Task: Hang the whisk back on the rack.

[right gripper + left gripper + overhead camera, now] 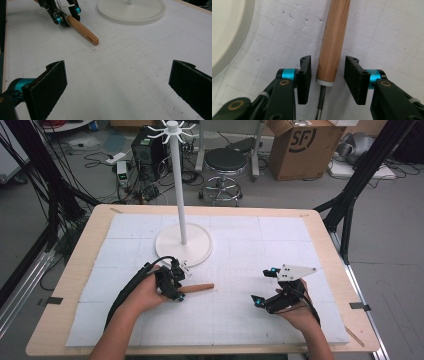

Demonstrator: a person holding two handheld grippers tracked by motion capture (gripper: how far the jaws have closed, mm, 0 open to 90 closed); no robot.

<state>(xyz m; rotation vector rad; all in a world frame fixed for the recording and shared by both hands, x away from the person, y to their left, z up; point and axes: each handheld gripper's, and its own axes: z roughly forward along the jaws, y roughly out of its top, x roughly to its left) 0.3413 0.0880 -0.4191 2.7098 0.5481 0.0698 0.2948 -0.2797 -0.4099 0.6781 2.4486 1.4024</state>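
A wooden handle (198,288) with a white collar and thin metal wires at its near end lies flat on the white mat. My left gripper (180,286) straddles the collar end. In the left gripper view its pads (305,75) stand on either side of the handle (334,37) with a narrow gap on each side, so it is open. In the right gripper view the left gripper (66,16) is at the top left, around the handle (82,30). My right gripper (261,286) rests to the right, open wide (117,85), with nothing between its pads.
A white hook stand on a round base (184,247) rises just behind the left gripper, and its base edge (227,32) lies close by. The white mat (240,320) covers a wooden table (75,270). A stool (225,162) and a cardboard box (300,145) stand beyond the table.
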